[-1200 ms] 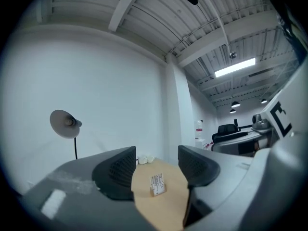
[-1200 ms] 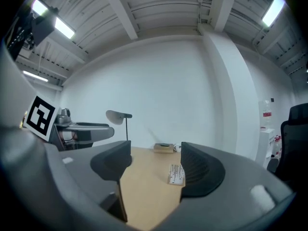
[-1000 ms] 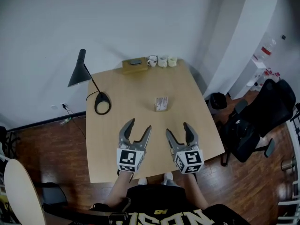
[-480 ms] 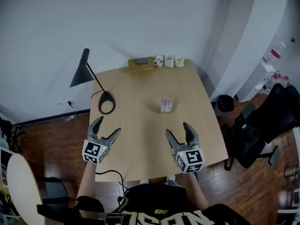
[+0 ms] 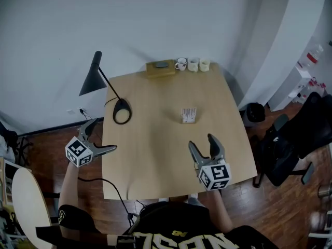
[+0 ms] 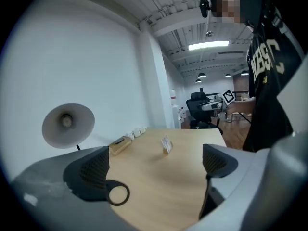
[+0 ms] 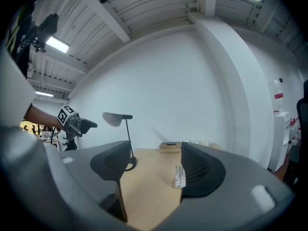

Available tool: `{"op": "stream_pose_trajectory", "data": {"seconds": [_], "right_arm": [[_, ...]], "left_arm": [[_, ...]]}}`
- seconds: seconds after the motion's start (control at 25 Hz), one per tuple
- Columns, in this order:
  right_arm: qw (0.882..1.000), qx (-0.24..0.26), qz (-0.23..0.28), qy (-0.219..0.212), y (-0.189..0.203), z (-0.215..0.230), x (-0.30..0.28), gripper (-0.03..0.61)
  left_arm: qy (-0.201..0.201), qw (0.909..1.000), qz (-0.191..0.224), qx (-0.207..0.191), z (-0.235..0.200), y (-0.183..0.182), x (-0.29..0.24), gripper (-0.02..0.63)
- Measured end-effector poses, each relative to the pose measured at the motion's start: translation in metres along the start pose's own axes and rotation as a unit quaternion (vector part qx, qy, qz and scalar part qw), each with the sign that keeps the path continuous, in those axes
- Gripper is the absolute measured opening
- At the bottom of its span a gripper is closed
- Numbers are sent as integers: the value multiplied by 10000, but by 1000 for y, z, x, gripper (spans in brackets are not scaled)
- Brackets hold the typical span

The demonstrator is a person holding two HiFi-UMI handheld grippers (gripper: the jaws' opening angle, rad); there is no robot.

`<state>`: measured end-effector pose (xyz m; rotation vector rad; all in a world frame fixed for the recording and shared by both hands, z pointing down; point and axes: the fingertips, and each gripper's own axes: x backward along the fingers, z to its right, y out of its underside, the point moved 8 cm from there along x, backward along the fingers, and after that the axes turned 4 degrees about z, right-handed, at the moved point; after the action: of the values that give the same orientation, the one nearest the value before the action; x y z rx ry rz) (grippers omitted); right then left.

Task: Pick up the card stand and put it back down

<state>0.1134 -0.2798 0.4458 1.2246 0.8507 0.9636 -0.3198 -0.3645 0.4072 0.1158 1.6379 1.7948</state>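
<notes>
Straight beyond the right hand-held gripper, jaws apart and empty, the card stand sits midway up the counter; the left hand-held gripper, empty jaws just opened wide, is farther away, off the counter's left edge.

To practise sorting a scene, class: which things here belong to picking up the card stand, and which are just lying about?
Job: card stand, table, right gripper (open, empty), left gripper (empty, jaws just opening).
Lying about: desk lamp, wooden box, three cups, office chair.
</notes>
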Motion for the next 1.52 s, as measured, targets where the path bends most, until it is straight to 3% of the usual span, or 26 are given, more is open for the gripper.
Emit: {"op": "stream_pose_trajectory", "data": {"seconds": [0.2, 0.36, 0.6, 0.8, 1.2, 1.52], "right_arm": [[9997, -95, -166, 148, 8, 15, 3, 327], [9989, -143, -277, 356, 12, 31, 9, 327], [9970, -137, -483, 584, 18, 59, 8, 327], [9955, -197, -606, 698, 33, 78, 4, 327], [9912, -400, -1187, 436, 92, 85, -15, 327], [9854, -644, -1447, 630, 135, 108, -13, 327]], "left_arm": [[484, 9974, -534, -15, -18, 12, -29, 609], [766, 9959, -434, 227, -24, 12, -70, 592], [1247, 9899, -610, 303, -28, 24, -138, 567], [1561, 9851, -412, 595, -25, 40, -200, 563], [1874, 9780, -601, 688, -10, 90, -307, 526], [2215, 9713, -552, 666, 13, 113, -386, 499]]}}
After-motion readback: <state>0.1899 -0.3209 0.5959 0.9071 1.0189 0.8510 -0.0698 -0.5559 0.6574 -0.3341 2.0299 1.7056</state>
